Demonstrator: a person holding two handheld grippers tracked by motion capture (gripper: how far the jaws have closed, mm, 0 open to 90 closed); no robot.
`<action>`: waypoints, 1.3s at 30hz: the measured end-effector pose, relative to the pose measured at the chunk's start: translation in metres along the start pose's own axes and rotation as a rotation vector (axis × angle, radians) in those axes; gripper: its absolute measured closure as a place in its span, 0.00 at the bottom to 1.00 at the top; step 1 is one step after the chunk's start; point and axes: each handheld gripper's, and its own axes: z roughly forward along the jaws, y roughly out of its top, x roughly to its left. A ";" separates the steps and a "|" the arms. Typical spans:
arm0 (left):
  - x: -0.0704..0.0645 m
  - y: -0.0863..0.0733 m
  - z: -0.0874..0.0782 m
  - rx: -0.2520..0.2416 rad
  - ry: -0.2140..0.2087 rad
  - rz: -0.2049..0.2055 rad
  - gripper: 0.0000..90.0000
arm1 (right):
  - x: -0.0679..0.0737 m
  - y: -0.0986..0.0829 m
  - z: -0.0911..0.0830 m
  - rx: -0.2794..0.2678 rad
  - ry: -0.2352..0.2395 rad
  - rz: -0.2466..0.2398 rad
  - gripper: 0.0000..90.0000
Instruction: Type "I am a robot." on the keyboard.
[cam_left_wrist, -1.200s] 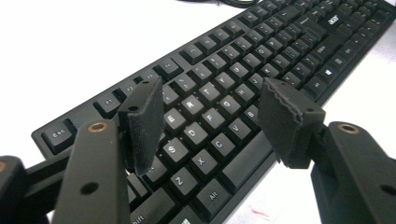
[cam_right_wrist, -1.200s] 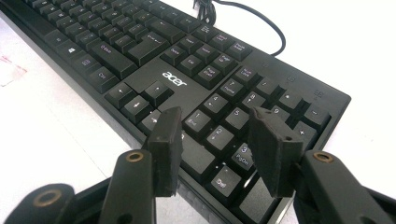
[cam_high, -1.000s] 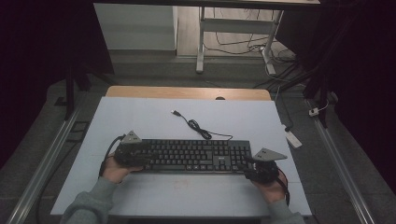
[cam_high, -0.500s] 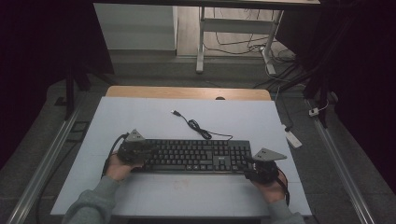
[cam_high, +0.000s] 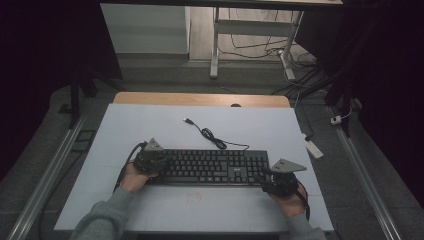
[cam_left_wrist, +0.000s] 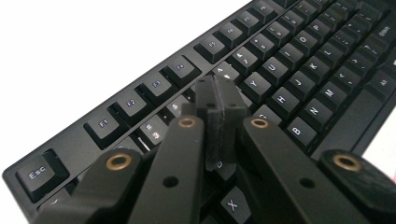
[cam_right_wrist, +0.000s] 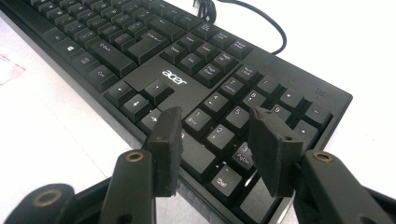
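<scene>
While the long black plastic keyboard lies flat on the white desk, left tongs pressed together, empty, over its keys and right tongs gaping around nothing may press keys unevenly, skewing it

keyboard: black, white legends | cable: black | table: pale grey-white | claws: black

The right gripper hovers with its jaws apart over the number pad at the near corner of the black keyboard. A cable curls on the white desk beyond.
</scene>
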 end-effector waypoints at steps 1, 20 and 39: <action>0.000 0.000 0.001 0.003 0.000 0.001 0.99 | 0.000 0.000 0.000 0.001 0.000 0.000 0.61; -0.003 -0.001 0.008 0.028 0.013 0.009 0.99 | 0.000 0.000 0.001 0.001 0.002 -0.002 0.61; -0.002 -0.001 -0.026 -0.054 -0.040 -0.045 0.46 | 0.000 0.000 -0.001 0.003 -0.003 -0.003 0.61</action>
